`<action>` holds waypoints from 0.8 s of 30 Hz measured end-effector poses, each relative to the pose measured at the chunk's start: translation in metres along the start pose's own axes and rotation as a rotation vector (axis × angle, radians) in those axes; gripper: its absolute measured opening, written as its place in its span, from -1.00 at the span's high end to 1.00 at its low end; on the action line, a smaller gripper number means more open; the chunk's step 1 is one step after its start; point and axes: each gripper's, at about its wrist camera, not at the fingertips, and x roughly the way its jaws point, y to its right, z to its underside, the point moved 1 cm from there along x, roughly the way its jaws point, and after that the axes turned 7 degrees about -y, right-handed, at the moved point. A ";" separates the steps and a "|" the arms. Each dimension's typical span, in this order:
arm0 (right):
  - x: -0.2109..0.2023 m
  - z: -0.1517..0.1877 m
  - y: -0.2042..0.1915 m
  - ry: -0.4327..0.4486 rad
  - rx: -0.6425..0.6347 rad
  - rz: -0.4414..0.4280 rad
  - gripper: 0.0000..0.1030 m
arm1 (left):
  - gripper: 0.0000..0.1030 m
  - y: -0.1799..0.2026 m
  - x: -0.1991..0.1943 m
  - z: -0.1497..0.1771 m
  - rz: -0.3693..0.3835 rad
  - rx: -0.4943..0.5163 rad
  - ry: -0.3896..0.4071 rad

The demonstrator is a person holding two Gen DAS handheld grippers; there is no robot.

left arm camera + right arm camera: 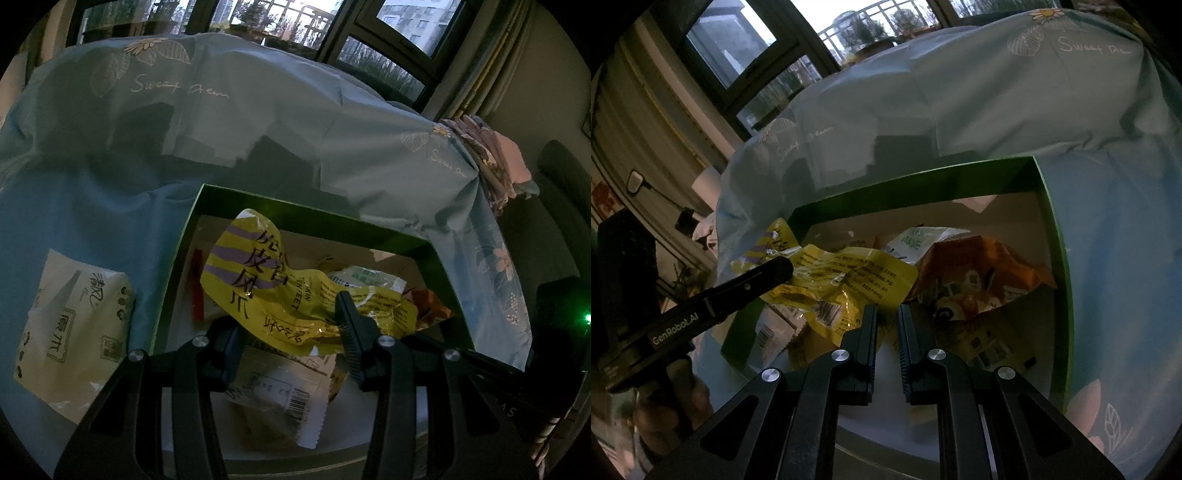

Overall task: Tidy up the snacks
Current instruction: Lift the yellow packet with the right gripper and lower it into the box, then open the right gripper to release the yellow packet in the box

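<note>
A green-walled box (314, 214) (923, 181) stands on a blue floral sheet and holds several snack packets. A yellow packet with purple stripes (258, 273) (857, 273) hangs tilted over the box, its striped end above the far rim. My left gripper (288, 317) is shut on its lower part, and one of its fingers (768, 273) shows from the side. My right gripper (887, 308) is shut to a narrow slit, its tips at the packet's near edge. I cannot tell whether it pinches that edge. An orange packet (979, 269) (432, 302) lies at the box's right.
A white-and-green packet (923, 236) and a pale barcoded packet (280, 391) lie in the box, with a red stick (198, 284) by its left wall. A tissue pack (74, 317) sits on the sheet (110, 184) to the left. Windows rise behind. A hand (676, 402) grips the left tool.
</note>
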 end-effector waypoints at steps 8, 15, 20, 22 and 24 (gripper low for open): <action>0.002 0.002 0.000 -0.004 0.002 0.008 0.74 | 0.08 -0.001 -0.001 0.002 -0.010 0.007 0.002; 0.005 0.001 -0.003 -0.018 -0.005 0.025 0.66 | -0.02 0.002 -0.001 0.004 -0.043 0.023 0.001; 0.004 0.001 -0.008 -0.014 -0.024 0.057 0.32 | -0.21 0.007 -0.004 0.007 -0.100 0.047 0.002; -0.001 0.003 -0.015 0.002 -0.055 0.107 0.24 | -0.35 0.011 -0.007 0.010 -0.134 0.076 0.008; -0.010 0.006 -0.023 0.037 -0.092 0.155 0.11 | -0.49 0.015 -0.011 0.012 -0.153 0.099 0.014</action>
